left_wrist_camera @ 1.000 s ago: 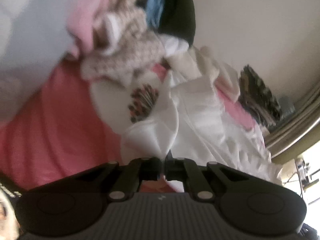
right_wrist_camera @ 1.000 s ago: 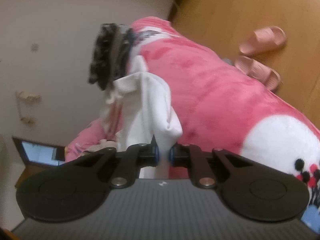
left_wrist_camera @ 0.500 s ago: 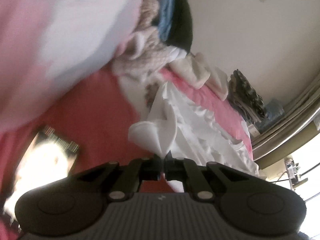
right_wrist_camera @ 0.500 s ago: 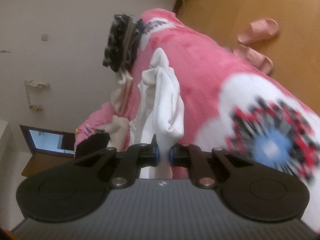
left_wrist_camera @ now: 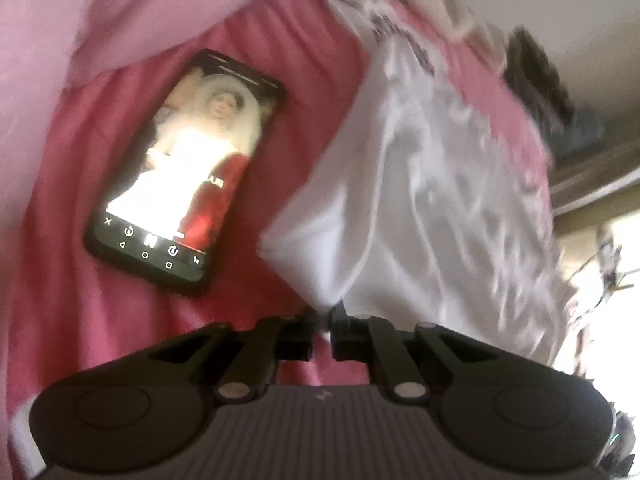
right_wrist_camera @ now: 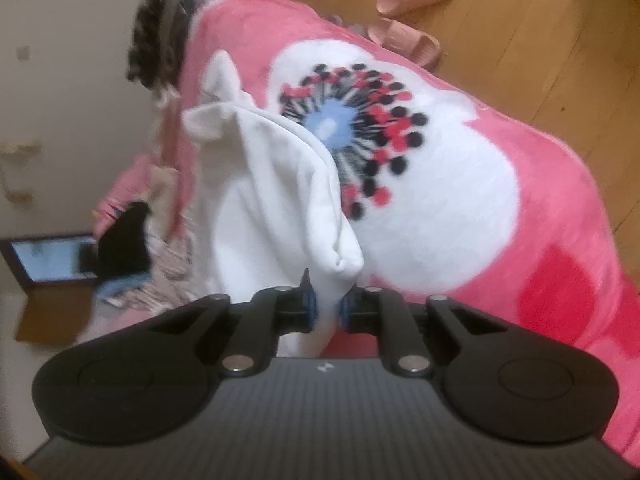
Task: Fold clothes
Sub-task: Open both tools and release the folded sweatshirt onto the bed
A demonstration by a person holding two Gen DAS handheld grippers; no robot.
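White garment (left_wrist_camera: 432,184): lay stretched across the pink blanket (left_wrist_camera: 280,120) on the bed, one corner pinched in the left tongs (left_wrist_camera: 323,316), another bunched fold (right_wrist_camera: 280,208) pinched between the blue pads of the right tongs (right_wrist_camera: 328,304). Phone (left_wrist_camera: 184,168): lit screen up, on the blanket just beside the garment's left edge, not touching it. Flower print (right_wrist_camera: 352,136): on the blanket, partly hidden behind the garment. Heap of other clothes (right_wrist_camera: 132,256): past the garment's far end. Dark patterned bundle (right_wrist_camera: 160,40): at the blanket's far edge. Two pink slippers (right_wrist_camera: 408,40): on the wooden floor beyond the blanket. Laptop (right_wrist_camera: 52,260): open, on a desk beside the heap.
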